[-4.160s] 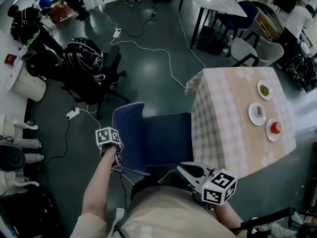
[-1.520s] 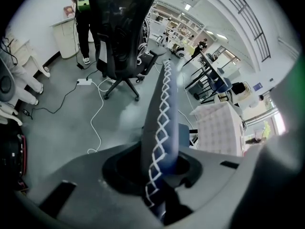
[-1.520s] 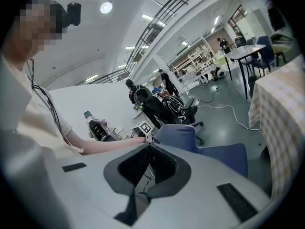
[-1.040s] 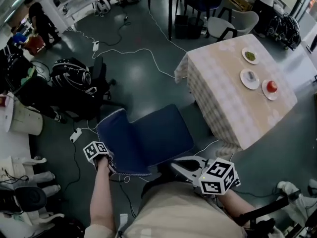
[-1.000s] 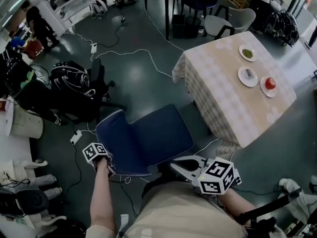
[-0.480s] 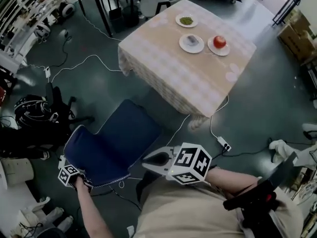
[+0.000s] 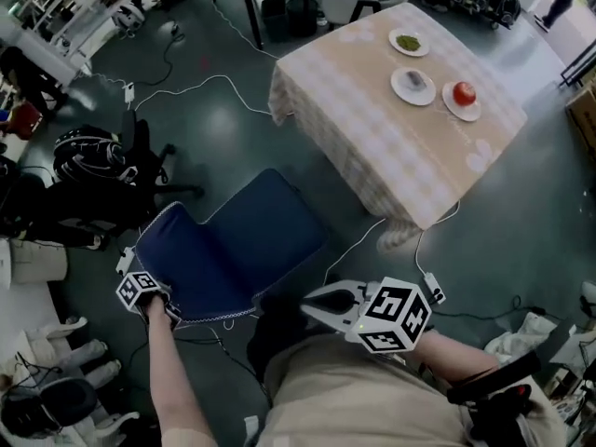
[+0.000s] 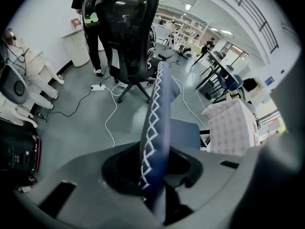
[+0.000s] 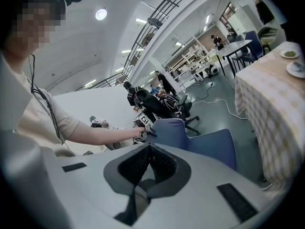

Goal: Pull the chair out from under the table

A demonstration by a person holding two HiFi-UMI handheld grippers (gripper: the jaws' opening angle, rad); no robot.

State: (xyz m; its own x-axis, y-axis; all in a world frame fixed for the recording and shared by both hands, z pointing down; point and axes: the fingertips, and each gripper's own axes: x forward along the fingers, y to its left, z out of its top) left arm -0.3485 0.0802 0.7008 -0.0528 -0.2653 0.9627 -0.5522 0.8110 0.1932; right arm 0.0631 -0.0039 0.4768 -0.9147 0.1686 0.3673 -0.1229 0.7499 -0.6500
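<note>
Where the chair stands: the blue chair [image 7: 233, 240] is wholly out from under the tabletop [image 7: 372, 138], on the floor [image 7: 223, 128] near the cloth's nearest corner, with bare floor between the two.
Chair facing: seat towards the tabletop, backrest [image 8: 159, 94] on my side.
Left claw: my left claw [image 8: 155, 171] is narrowed onto the top edge of the backrest, and the white-stitched hem runs straight between the jaws. In the head view this claw [image 7: 160, 304] sits at the backrest's near-left corner.
Right claw: my right claw [image 9: 148, 149] has its jaws together with nothing between them. It hangs in front of my body [image 7: 312, 298], apart from the chair.
Tabletop load: three plates, one with something green [image 7: 408, 42], one with a grey item [image 7: 414, 84], one with a red fruit [image 7: 463, 98].
Surroundings: a black office chair [image 7: 102, 170] stands well to the left, and a white cable [image 7: 354, 245] lies on the floor between chair and tabletop.
</note>
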